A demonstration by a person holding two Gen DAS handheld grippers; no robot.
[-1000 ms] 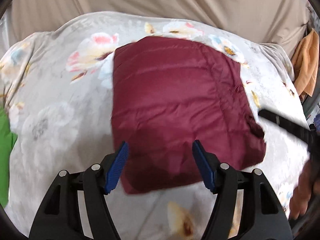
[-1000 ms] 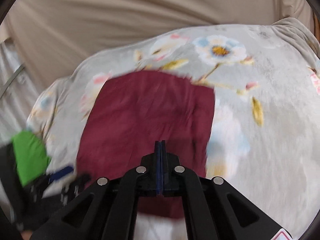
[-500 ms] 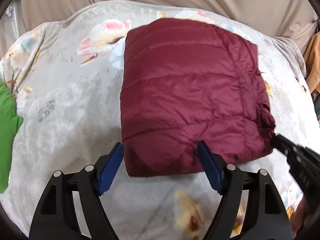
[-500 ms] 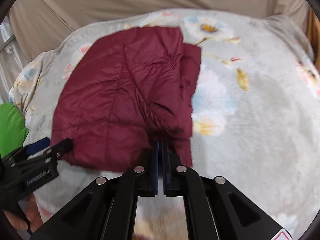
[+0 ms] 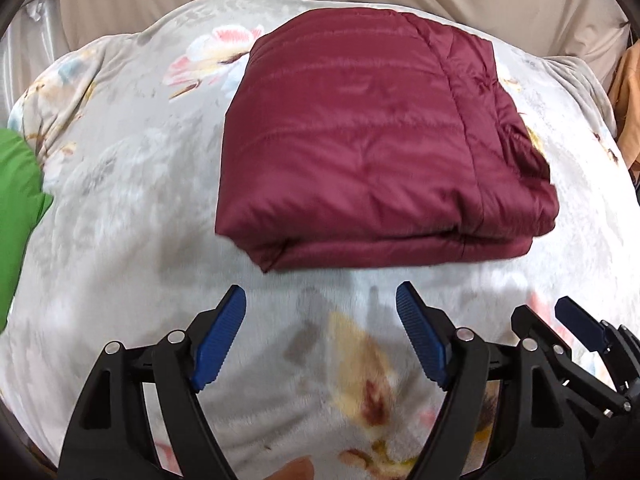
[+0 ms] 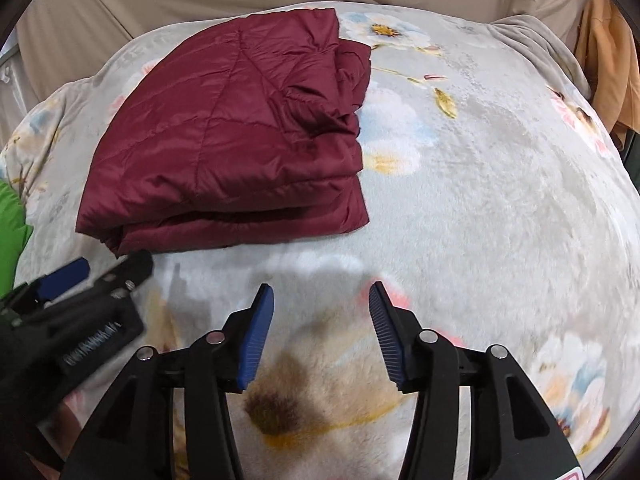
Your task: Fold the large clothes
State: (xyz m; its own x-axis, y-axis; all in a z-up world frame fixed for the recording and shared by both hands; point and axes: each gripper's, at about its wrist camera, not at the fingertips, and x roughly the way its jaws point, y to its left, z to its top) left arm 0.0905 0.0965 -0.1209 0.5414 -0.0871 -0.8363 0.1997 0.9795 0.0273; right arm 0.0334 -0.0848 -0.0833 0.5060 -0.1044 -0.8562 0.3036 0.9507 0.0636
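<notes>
Two views showed me risk. From the left wrist, my left hand-held gripper (image 5: 320,300) gaped empty just short of the folded maroon jacket (image 5: 372,136) on the floral blanket (image 5: 120,208); nudging it could spring the puffy layers. From the right wrist, my right hand-held gripper (image 6: 320,300) was opening, empty, beside that stack's loose edge.

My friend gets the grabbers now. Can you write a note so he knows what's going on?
Left gripper: open, empty, just short of the jacket's near edge.
Right gripper: jaws opening, nothing between them, over bare blanket.
Maroon puffer jacket: folded into a thick rectangle, lying on the floral blanket, nobody touching it.
Done: the fold looks finished.
Left: a green garment lies at the left edge, perhaps next.
</notes>
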